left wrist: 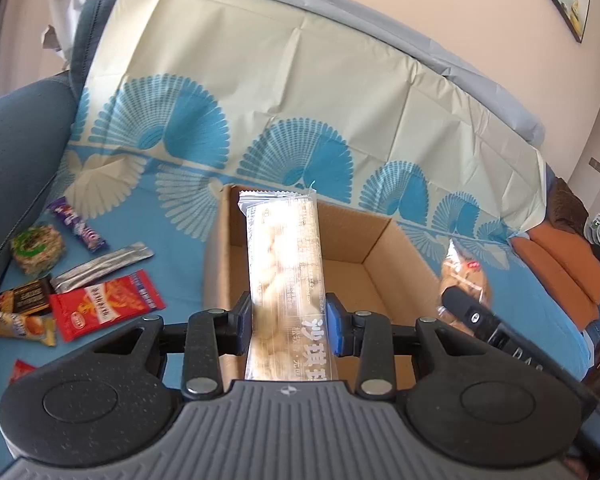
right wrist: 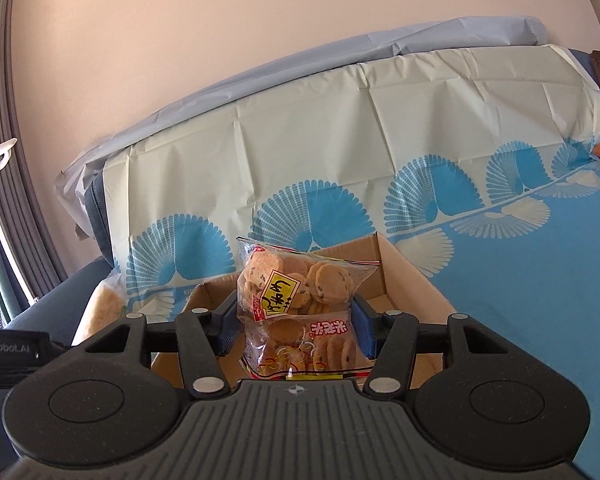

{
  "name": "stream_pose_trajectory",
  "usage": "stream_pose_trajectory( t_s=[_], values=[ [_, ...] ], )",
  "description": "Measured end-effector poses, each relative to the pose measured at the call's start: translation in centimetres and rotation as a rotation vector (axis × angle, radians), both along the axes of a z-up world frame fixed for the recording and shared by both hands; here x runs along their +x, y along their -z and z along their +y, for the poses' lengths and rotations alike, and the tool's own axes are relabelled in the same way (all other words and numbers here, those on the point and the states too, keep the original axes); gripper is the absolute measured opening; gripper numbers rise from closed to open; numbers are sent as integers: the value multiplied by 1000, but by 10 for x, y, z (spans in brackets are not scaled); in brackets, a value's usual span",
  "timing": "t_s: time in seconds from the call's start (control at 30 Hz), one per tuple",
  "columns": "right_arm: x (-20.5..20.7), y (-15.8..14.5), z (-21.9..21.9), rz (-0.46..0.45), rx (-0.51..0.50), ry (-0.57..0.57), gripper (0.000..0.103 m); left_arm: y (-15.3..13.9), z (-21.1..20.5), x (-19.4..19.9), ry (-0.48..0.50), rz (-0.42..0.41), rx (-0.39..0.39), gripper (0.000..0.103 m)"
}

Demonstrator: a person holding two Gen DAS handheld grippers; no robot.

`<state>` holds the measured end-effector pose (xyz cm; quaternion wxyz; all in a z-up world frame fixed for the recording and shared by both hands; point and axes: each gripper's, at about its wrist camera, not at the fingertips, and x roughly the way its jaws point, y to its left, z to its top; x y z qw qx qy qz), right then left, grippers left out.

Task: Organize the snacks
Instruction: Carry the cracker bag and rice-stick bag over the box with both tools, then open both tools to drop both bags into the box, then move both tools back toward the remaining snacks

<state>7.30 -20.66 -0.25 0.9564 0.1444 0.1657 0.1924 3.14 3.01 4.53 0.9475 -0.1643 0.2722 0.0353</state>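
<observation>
My left gripper [left wrist: 288,322] is shut on a long clear-wrapped pastry bar [left wrist: 284,268], held lengthwise over the open cardboard box [left wrist: 384,264]. The box looks bare inside where it shows. My right gripper [right wrist: 294,326] is shut on a clear bag of chocolate-chip cookies [right wrist: 300,296], above the same cardboard box [right wrist: 412,280]. In the left wrist view the cookie bag [left wrist: 466,276] and the right gripper's finger [left wrist: 466,312] show at the box's right side. The pastry bar [right wrist: 106,308] appears at the left edge of the box in the right wrist view.
Several loose snacks lie left of the box on the blue fan-patterned cloth [left wrist: 172,248]: a red packet [left wrist: 106,304], a silver stick [left wrist: 104,266], a purple bar [left wrist: 78,224], a round green-labelled cake [left wrist: 38,250], a dark bar [left wrist: 18,300]. Orange cushions [left wrist: 560,272] sit at far right.
</observation>
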Motion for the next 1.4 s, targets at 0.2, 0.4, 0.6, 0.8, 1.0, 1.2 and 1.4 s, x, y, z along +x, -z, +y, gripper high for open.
stream_pose_trajectory(
  t_s=[0.2, 0.4, 0.6, 0.8, 1.0, 1.2, 1.4],
  values=[
    [3, 1, -5, 11, 24, -2, 58, -1, -15, 19, 15, 5, 5, 40],
    [4, 1, -6, 11, 26, -2, 58, -5, -22, 30, 25, 0, 13, 40],
    [4, 1, -6, 9, 24, -3, 58, -14, -26, 38, 29, -16, 25, 40],
    [8, 3, -2, 46, 5, -20, 65, -25, -30, 46, 39, -18, 30, 50],
    [4, 1, 1, 26, -23, -9, 79, -31, -28, 29, 35, -75, 59, 68],
    [1, 0, 6, 18, -52, -8, 79, -23, -14, -15, -8, -158, 136, 68],
    [-6, -3, 14, -3, -107, 6, 79, 0, 22, -61, -49, -137, 177, 68]
  ],
)
